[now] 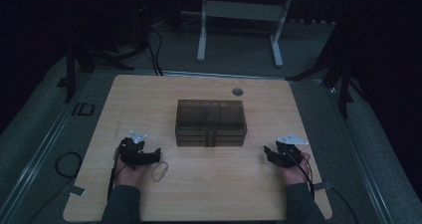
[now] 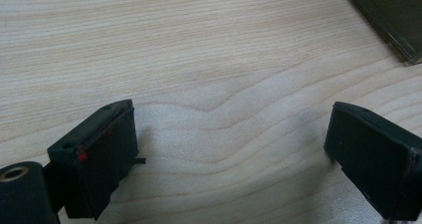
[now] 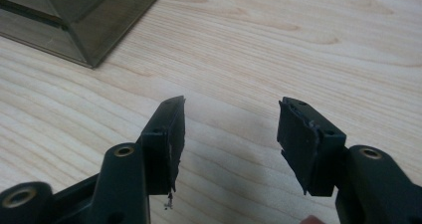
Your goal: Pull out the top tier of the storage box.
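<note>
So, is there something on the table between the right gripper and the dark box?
Nothing visible. Bare wood lies between the right gripper and the dark translucent box. Its jaws stand open with nothing between them. The small clear ring lies on the other side, by the left gripper.

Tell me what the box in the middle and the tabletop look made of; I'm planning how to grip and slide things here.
Box: looks like smoky, see-through plastic with a glossy finish; its inner dividers show through the walls. Table: pale wood or wood-look laminate, matte; wavy grain lines run across it, but the pictures leave open which.
</note>
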`<state>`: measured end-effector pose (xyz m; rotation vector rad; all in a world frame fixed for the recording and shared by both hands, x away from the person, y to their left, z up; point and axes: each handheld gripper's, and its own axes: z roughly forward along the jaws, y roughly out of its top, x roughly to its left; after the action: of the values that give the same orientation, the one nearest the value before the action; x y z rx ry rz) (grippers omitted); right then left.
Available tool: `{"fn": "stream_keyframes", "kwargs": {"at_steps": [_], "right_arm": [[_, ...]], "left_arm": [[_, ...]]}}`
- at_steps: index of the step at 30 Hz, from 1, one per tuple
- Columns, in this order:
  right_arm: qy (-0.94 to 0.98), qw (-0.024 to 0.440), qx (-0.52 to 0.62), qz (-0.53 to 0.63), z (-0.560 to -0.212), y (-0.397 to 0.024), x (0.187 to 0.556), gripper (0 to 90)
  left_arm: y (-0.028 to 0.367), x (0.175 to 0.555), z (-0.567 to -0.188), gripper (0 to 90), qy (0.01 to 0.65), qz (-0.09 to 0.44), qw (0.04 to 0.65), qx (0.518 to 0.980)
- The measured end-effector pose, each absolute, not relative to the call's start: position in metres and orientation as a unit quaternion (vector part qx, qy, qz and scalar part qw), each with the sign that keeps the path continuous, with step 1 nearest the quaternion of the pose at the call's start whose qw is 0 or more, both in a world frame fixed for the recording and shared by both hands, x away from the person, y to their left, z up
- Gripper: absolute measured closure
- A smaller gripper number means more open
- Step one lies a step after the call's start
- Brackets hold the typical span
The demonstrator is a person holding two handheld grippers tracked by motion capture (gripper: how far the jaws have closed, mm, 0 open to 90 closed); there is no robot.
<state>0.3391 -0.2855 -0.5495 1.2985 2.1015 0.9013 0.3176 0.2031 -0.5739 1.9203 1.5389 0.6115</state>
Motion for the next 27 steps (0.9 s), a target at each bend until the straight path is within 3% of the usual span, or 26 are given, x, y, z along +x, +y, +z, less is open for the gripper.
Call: {"fn": "stream_keyframes", "kwargs": {"at_steps": [27], "right_arm": [[0.783,0.271,0.45,0.334,-0.526,-0.262,0.326,49.4]], "left_arm": [[0.202,0.318,-0.574,6.7,0.579,0.23,0.298,0.723]]}}
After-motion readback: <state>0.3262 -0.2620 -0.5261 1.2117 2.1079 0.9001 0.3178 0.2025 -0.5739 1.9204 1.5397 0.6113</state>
